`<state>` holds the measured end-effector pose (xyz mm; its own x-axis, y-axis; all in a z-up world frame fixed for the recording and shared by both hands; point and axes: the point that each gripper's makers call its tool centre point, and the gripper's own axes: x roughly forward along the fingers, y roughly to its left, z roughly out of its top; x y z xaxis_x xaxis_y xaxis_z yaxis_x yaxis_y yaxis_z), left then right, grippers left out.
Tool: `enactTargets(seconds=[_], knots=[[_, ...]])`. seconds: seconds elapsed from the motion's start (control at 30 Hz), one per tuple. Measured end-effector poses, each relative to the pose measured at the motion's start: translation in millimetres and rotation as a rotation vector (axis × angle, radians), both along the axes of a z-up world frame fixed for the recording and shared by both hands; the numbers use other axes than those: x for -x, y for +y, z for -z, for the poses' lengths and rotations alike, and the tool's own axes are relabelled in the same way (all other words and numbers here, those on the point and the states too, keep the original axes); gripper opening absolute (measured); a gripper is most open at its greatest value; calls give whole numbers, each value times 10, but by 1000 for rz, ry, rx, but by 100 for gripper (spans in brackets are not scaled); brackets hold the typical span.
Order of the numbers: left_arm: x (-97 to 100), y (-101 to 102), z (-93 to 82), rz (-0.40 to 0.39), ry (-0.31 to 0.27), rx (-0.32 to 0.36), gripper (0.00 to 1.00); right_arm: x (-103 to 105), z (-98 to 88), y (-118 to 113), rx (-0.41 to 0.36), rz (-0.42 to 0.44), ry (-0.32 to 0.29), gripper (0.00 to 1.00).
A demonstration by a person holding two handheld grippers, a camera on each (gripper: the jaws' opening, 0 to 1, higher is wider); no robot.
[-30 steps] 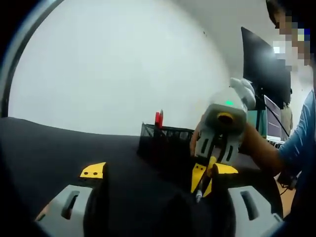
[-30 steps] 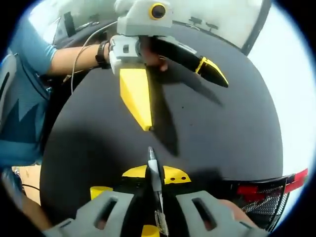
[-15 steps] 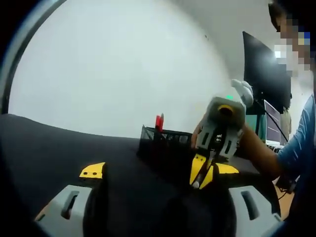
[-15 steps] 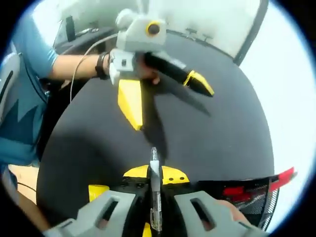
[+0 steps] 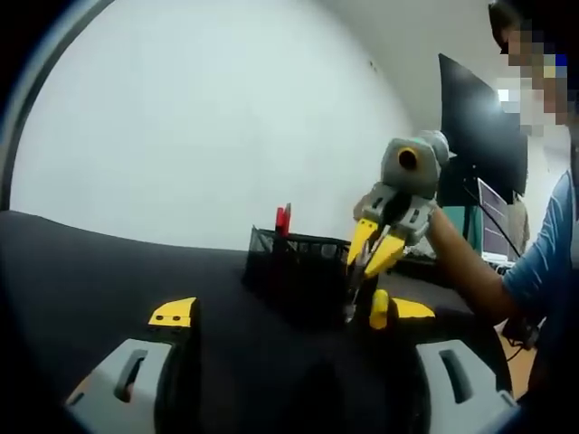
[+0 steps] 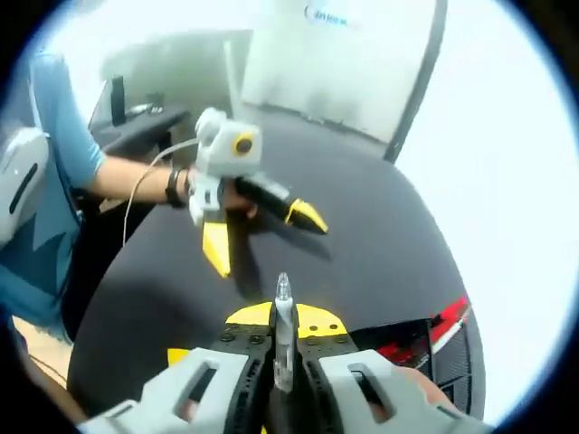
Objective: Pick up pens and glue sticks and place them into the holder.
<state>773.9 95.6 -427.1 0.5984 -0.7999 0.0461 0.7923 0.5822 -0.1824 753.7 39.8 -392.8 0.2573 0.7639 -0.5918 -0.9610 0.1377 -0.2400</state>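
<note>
The left gripper [image 6: 249, 240] rested low over the black table [image 5: 90, 262], its yellow-tipped jaws spread wide apart with nothing between them; the right gripper view showed the same splayed pair out ahead, held in a hand [image 6: 237, 194].

Further right in the left gripper view stood the black mesh holder [image 5: 294, 271], a red item [image 5: 283, 218] poking above its rim. In the right gripper view the holder [image 6: 452, 348] sat at the lower right, with the red thing lying across its top.

Right of the holder hung the right gripper [image 5: 373, 253], lifted clear of the table and tilted downward, its jaws pinched together on a pen [image 6: 282, 339]. Seen along the gripper's own jaws, the pen ran straight up the middle, clear-bodied, its tip jutting past the fingertips. In the left gripper view the pen [image 5: 351, 294] hung below the yellow tips, near the holder's right side — whether over the opening or just beside it could not be told.

The pen looked light, stiff and smooth — likely slippery plastic, prone to pivot if held near one end. A hold across the barrel, as here, seemed sound, and a steady squeeze probably mattered more than force. Dropped tip-first into the mesh it would likely slide in easily; striking the rim, it might skid off.
</note>
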Motion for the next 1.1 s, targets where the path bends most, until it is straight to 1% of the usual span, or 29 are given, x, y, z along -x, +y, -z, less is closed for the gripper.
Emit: enactTargets(seconds=[0.07, 0.1, 0.3, 0.47, 0.53, 0.57, 0.6, 0.63, 0.67, 0.73, 0.77, 0.9, 0.93, 0.97, 1.1], knots=[[2, 1, -11, 2, -2, 7, 83, -7, -76, 1, -39, 6, -5, 5], [4, 1, -14, 3, -2, 9, 83, -20, -126, 3, -62, 5, -19, 5], [22, -17, 5, 16, -2, -4, 82, 9, -346, -21, -176, 1, -6, 5], [24, -18, 12, 17, 1, -7, 81, 37, -603, -62, -297, -5, -12, 5], [21, -19, 24, 15, 3, -13, 81, 15, -728, -97, -354, 16, -11, 5], [20, -20, 27, 16, 3, -15, 80, 9, -762, -115, -370, 22, -9, 5], [21, -22, 29, 17, 3, -16, 80, -20, -813, -167, -393, 57, 15, 5], [21, -23, 33, 17, 4, -19, 80, -32, -835, -192, -394, 59, 4, 5], [21, -24, 36, 17, 4, -21, 80, -50, -889, -222, -415, 68, -21, 5], [18, -22, 38, 16, 4, -22, 80, -128, -975, -307, -452, 132, -16, 5], [13, -18, 39, 12, 4, -23, 80, -158, -1028, -343, -472, 146, -36, 5], [13, -20, 44, 11, 5, -25, 80, -274, -1198, -504, -549, 224, -42, 5], [13, -22, 48, 11, 6, -27, 80, -304, -1227, -542, -564, 251, -37, 5], [13, -23, 51, 11, 6, -29, 80, -335, -1261, -574, -575, 268, -50, 5], [8, -18, 52, 8, 6, -29, 79, -423, -1360, -670, -624, 326, -68, 5]])
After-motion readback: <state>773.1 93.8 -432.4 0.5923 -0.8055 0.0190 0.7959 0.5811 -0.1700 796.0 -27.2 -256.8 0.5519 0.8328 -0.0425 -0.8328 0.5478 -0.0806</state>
